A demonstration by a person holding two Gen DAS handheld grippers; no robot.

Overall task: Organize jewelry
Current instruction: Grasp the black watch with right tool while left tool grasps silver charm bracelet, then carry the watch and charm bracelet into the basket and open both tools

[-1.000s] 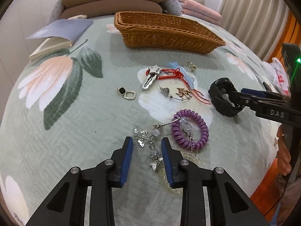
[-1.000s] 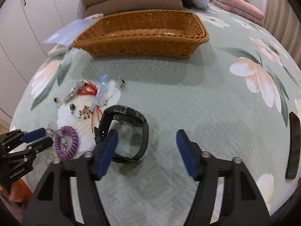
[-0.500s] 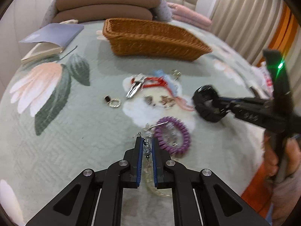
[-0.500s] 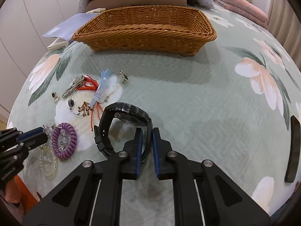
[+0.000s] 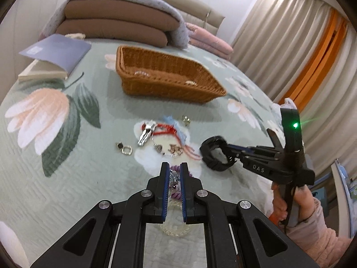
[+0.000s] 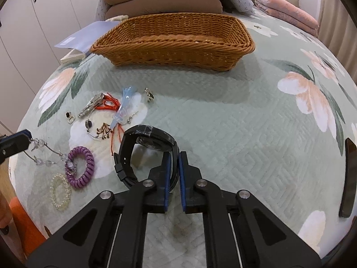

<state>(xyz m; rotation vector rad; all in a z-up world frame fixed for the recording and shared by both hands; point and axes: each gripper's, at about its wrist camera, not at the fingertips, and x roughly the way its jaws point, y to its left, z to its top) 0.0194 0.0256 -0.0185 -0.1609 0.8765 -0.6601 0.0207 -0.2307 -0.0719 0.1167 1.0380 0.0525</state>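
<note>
My left gripper (image 5: 173, 174) is shut on a crystal bead bracelet (image 5: 173, 177) and lifts it; its chain hangs down to the purple coil hair tie (image 6: 81, 167) in the right wrist view (image 6: 44, 154). My right gripper (image 6: 174, 163) is shut on the strap of a black watch (image 6: 145, 147), held just above the bedspread; it also shows in the left wrist view (image 5: 214, 156). A wicker basket (image 5: 165, 78) stands farther back. Keys with red cord (image 6: 98, 105), a blue hair clip (image 6: 123, 105), earrings (image 5: 125, 148), a ring (image 6: 149, 95) and a bangle (image 6: 100, 131) lie between.
A clear bead bracelet (image 6: 59, 192) lies by the near bed edge. A book (image 5: 53, 55) lies at the back left, pillows (image 5: 116, 24) behind the basket. A dark phone (image 6: 348, 178) lies at the right. Curtains (image 5: 312, 67) hang beyond the bed.
Both grippers closed from open: the left on the crystal bracelet, the right on the watch strap. Both have since lifted their items off the bedspread.
</note>
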